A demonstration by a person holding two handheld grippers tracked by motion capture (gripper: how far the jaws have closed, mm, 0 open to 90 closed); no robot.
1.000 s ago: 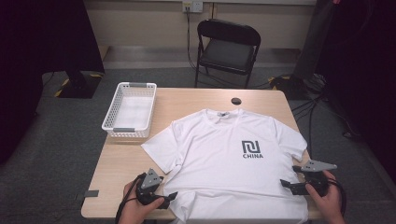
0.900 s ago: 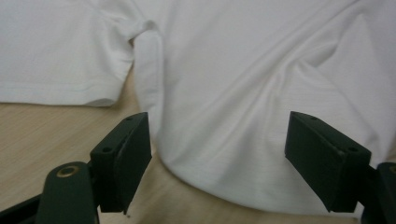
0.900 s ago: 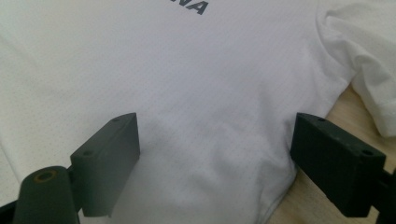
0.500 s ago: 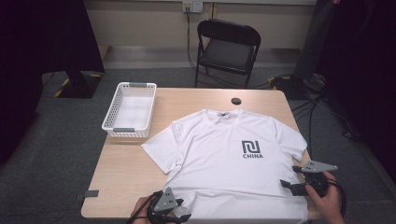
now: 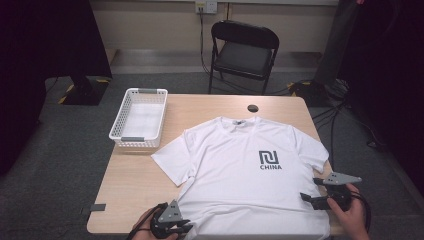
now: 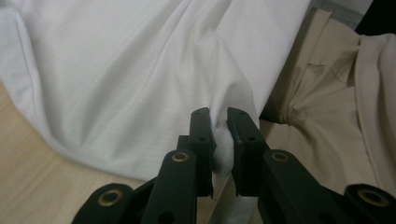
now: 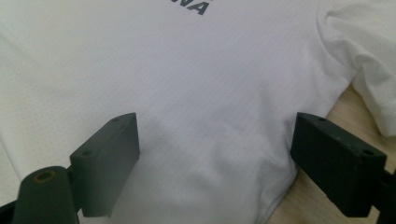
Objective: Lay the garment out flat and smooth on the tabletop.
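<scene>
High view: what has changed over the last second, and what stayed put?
The left gripper slid from beside the T-shirt's lower left corner toward the near table edge; its fingers have just been closing and now pinch a fold of the T-shirt hem. The right gripper stayed at the shirt's right side, fingers wide apart. The basket and table are unchanged.

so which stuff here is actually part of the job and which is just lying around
In the job:
- white t-shirt, spread flat on the table
- left gripper, jaws just closed, pinching a fold of the hem
- right gripper, jaws open over the shirt's other lower corner

Lying about:
- white basket, empty, beside the sleeve
- small black disc beyond the collar
- folding chair behind the table
</scene>
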